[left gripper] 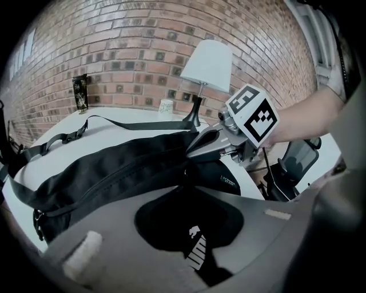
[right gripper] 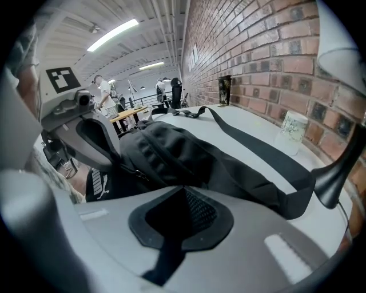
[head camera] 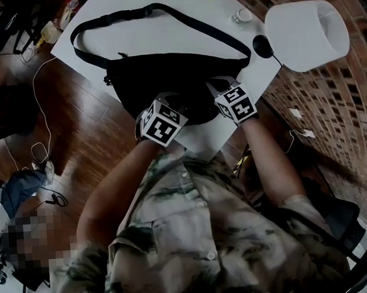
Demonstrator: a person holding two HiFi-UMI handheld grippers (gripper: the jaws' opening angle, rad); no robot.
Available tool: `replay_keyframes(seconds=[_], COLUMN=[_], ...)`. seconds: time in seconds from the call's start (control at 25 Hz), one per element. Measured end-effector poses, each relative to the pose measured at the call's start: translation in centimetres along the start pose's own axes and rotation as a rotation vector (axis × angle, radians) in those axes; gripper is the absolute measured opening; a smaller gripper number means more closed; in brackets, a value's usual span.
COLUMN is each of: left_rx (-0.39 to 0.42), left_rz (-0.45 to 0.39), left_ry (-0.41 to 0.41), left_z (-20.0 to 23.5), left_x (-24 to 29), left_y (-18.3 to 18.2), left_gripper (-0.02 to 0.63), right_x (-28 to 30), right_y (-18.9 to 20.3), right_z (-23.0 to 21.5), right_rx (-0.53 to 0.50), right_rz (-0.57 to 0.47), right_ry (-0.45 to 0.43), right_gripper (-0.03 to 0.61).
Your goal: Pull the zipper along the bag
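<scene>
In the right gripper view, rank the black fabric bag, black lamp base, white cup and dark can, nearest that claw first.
1. Black fabric bag, gripped by the right claw.
2. Black lamp base, right edge.
3. White cup, by the brick wall.
4. Dark can, table's far end.

Dim, underexposed frames; ceiling strip lights (glaring), fisheye-bent edges

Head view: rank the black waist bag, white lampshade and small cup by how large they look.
1. black waist bag
2. white lampshade, likely enlarged by nearness to the camera
3. small cup
</scene>
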State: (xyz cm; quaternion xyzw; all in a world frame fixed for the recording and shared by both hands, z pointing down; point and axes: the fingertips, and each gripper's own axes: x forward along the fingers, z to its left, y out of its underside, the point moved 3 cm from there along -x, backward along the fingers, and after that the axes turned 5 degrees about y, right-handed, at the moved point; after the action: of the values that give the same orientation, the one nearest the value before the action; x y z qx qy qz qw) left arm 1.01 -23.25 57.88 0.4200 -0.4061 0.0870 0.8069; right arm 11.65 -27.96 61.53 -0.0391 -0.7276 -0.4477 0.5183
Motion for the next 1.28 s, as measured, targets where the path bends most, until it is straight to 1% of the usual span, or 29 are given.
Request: replay_keyframes(seconds=[0.16,0.32,0.76,1.08,1.28], left_rx=[0.009,0.025,0.038,0.026,0.01], left_rz=[-0.015,-0.048,-0.058,-0.089,-0.087], left_ry=[0.036,0.067,0.151,0.193,0.202], left_z=[0.4,1.0,2.4,3.9,4.7], left_x=[-0.9,-1.6,-3.3,-4.6,-5.4], left_y=[0.3,0.6,2.0,2.7,3.7], left_gripper=[0.026,0.026,0.026,0.026,0.026], right_x=[0.1,0.0,0.0,0.3,0.1], right_y=[0.1,0.2,0.1,0.6,0.6], right_z=[-0.1,-0.2,-0.3,-0.6,-0.7], right_rx=[0.011,0.03,0.058,0.071,0.075], right_rz=[0.015,0.035,0.092,0.114,0.13], right_ry=[0.021,0.041,0.093,0.138,0.164], right_gripper=[0.008,0.008,0.008,0.008,0.008])
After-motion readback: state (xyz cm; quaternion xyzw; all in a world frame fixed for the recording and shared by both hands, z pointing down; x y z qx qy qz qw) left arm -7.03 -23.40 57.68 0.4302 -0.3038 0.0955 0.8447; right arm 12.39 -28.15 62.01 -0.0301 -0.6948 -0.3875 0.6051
